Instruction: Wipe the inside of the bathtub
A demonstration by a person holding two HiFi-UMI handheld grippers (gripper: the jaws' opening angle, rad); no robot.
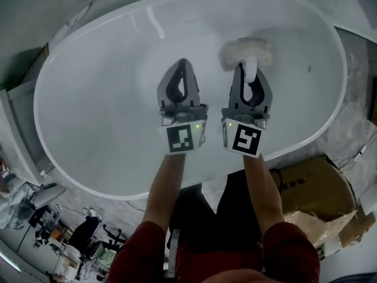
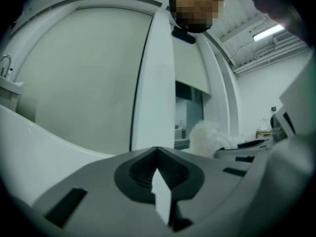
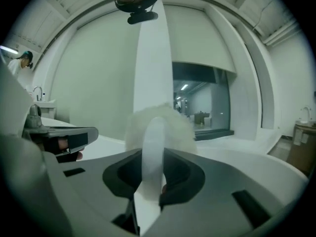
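Note:
A white oval bathtub fills the head view below me. My right gripper is shut on the white handle of a fluffy white brush, whose head rests against the tub's inner floor at the far middle. In the right gripper view the handle runs up between the jaws to the fluffy head. My left gripper hovers just left of it over the tub, shut, with nothing in it. Its closed tips show in the left gripper view, with the brush off to the right.
Cardboard boxes stand on the floor right of the tub. Cables and clutter lie at the lower left. A small dark mark sits on the tub's right inner wall. A basin tap shows at the far left.

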